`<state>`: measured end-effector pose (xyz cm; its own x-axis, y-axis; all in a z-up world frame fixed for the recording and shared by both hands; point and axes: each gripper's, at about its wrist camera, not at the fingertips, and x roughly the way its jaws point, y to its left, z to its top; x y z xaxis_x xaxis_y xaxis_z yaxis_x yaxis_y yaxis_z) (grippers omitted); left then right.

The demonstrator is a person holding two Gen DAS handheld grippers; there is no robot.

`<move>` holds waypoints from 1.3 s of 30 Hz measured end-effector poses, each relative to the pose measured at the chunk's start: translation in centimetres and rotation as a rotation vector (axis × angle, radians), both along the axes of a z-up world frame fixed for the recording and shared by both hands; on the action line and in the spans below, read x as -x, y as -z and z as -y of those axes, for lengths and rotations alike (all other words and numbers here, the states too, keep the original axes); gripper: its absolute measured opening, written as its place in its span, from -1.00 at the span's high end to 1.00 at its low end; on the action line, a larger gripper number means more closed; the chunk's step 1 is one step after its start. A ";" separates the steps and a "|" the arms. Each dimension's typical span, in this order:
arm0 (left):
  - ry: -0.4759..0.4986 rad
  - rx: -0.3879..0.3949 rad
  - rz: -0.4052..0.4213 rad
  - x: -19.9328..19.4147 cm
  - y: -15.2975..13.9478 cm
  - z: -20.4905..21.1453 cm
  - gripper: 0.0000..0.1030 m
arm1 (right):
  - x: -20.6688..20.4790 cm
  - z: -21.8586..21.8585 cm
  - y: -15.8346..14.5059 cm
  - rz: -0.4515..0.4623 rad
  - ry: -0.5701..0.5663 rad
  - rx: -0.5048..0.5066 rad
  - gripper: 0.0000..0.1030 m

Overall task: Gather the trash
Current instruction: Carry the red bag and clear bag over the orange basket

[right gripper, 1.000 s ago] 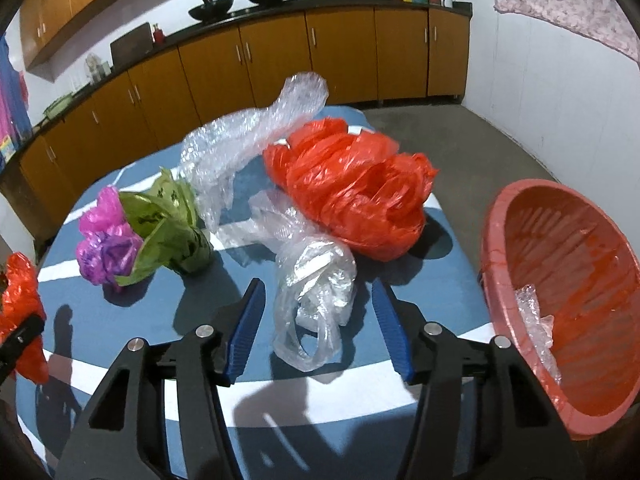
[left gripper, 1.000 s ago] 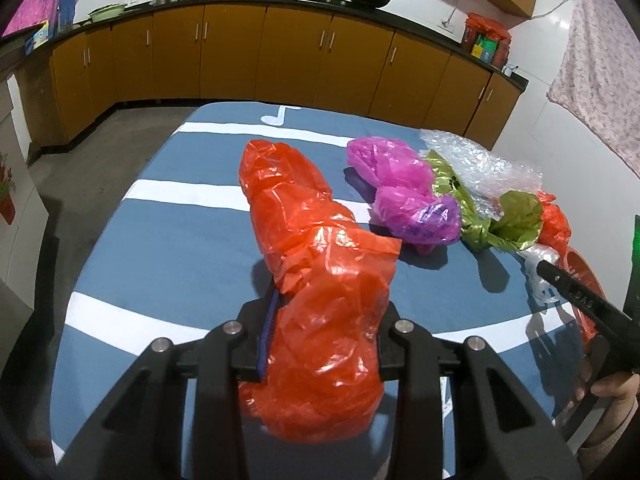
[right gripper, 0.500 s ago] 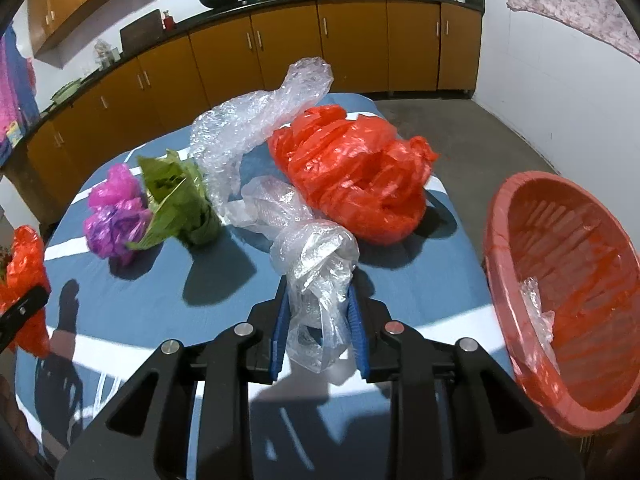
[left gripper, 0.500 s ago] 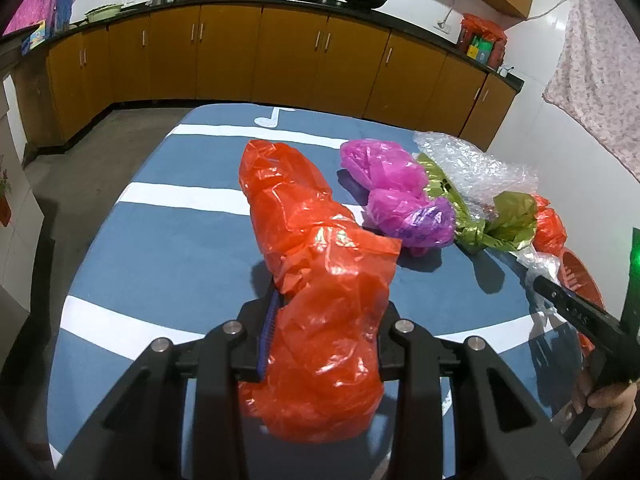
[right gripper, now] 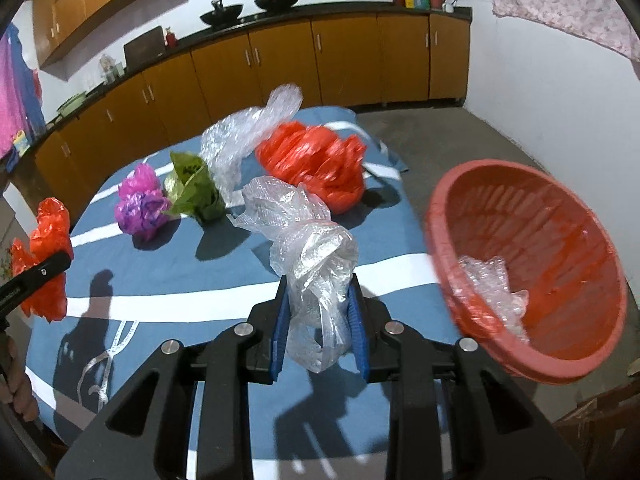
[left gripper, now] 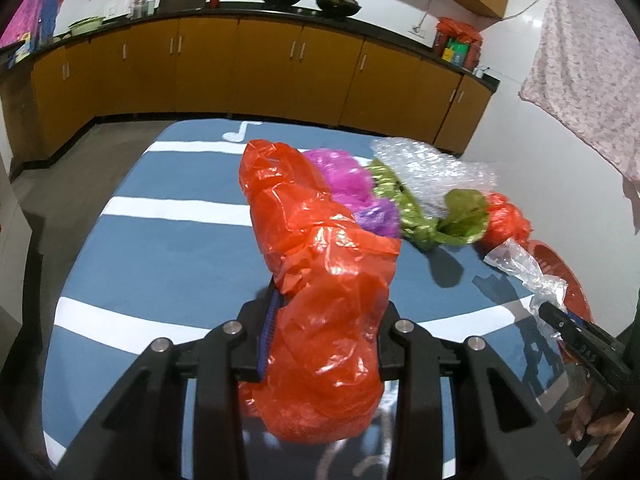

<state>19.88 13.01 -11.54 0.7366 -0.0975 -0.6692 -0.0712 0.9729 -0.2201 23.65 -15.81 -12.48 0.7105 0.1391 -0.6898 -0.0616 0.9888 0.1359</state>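
Note:
My left gripper (left gripper: 326, 320) is shut on a long red plastic bag (left gripper: 316, 264) and holds it above the blue striped table (left gripper: 160, 248); the bag also shows at the left of the right wrist view (right gripper: 44, 256). My right gripper (right gripper: 318, 320) is shut on a clear plastic bag (right gripper: 308, 248), lifted off the table beside the red basket (right gripper: 532, 264), which holds a piece of clear plastic (right gripper: 492, 284). The right gripper and its clear bag (left gripper: 524, 268) also show at the right of the left wrist view.
On the table lie a pink-purple bag (right gripper: 140, 204), a green bag (right gripper: 192, 188), a bubble wrap sheet (right gripper: 248, 136) and another red bag (right gripper: 320, 164). Kitchen cabinets (left gripper: 260, 76) stand behind. A wooden chair corner (right gripper: 592, 424) is at the lower right.
My right gripper closed on the clear bag and has lifted it off the table, toward the basket. My left gripper has risen with the red bag held throughout.

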 end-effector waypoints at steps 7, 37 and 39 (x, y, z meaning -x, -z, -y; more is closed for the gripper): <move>0.065 0.014 0.035 0.6 -1.6 2.7 0.32 | 1.4 2.3 -1.7 0.046 0.055 -0.008 0.46; 0.432 0.004 0.084 -1.7 -3.6 19.3 0.32 | 4.6 13.0 -4.2 0.142 0.330 0.053 0.46; 0.451 0.009 0.079 -2.1 -3.5 20.2 0.32 | 5.0 13.5 -4.5 0.153 0.362 0.081 0.46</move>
